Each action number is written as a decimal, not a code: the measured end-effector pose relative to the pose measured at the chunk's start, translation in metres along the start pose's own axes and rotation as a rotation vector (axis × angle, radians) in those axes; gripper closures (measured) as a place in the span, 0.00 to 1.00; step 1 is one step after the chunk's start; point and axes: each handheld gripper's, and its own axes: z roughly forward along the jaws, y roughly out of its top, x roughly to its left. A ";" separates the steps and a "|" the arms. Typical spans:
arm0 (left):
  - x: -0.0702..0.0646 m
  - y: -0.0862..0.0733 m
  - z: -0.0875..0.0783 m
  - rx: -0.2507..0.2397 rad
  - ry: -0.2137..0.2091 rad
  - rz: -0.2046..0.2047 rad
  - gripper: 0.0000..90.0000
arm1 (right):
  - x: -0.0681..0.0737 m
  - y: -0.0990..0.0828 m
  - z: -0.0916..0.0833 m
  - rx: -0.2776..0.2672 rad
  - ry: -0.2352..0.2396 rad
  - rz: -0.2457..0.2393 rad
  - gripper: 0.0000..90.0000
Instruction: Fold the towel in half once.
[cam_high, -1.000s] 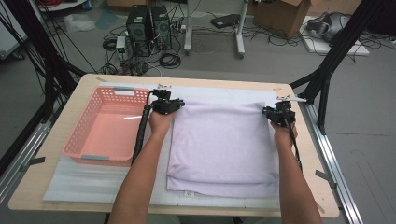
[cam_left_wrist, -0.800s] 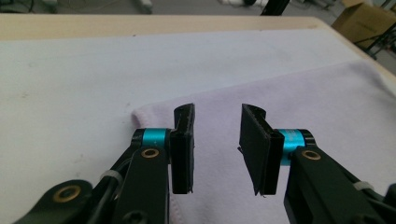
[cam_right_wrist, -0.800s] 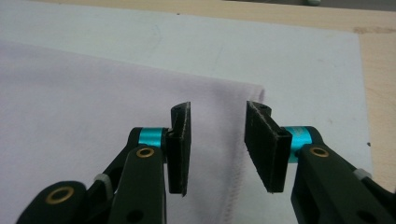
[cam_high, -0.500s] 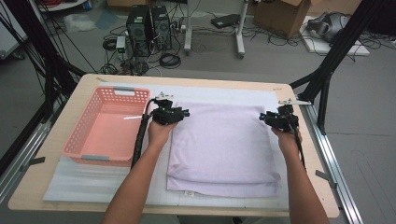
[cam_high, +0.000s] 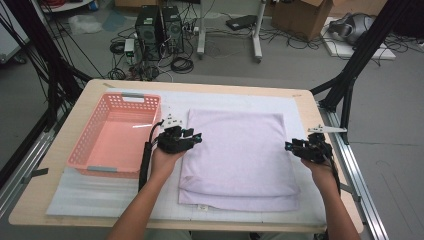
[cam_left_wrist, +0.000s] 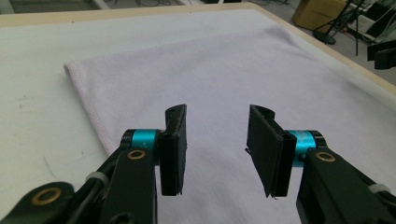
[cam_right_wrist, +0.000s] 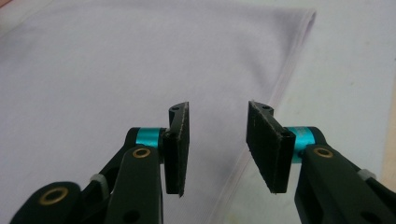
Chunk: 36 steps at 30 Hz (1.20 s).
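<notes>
1. A folded lilac towel (cam_high: 235, 157) lies flat on the white mat (cam_high: 100, 192) that covers the worktop (cam_high: 65, 115), in the middle and toward the right edge, with its folded layers showing along the near edge.
2. The left gripper (cam_high: 196, 138) hovers over the towel's left edge, about halfway along it. In the left gripper view its jaws have just been opening and now stand apart with nothing between them, so it is released; the towel (cam_left_wrist: 224, 70) spreads out beneath and beyond the left gripper (cam_left_wrist: 217, 140).
3. The right gripper (cam_high: 290, 146) hovers over the towel's right edge, level with the left one. Its jaws have also just been opening; in the right gripper view the right gripper (cam_right_wrist: 217, 140) is released with a bare gap, and the towel's hemmed edge (cam_right_wrist: 285, 70) runs below that gap.
4. A pink basket (cam_high: 87, 150) stands at the worktop's left side, just beside the left hand (cam_high: 165, 160) and apart from the towel.
5. The right hand (cam_high: 320, 170) sits near the worktop's right edge.
</notes>
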 end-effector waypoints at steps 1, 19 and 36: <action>-0.004 -0.006 -0.003 0.001 -0.014 0.003 0.64 | 0.003 -0.005 -0.003 -0.004 0.007 0.002 0.66; -0.042 -0.073 -0.064 0.053 -0.120 0.016 0.57 | 0.051 -0.080 -0.050 0.003 0.108 -0.028 0.67; -0.057 -0.088 -0.089 0.084 -0.127 0.076 0.97 | 0.060 -0.111 -0.076 0.006 0.105 -0.034 0.97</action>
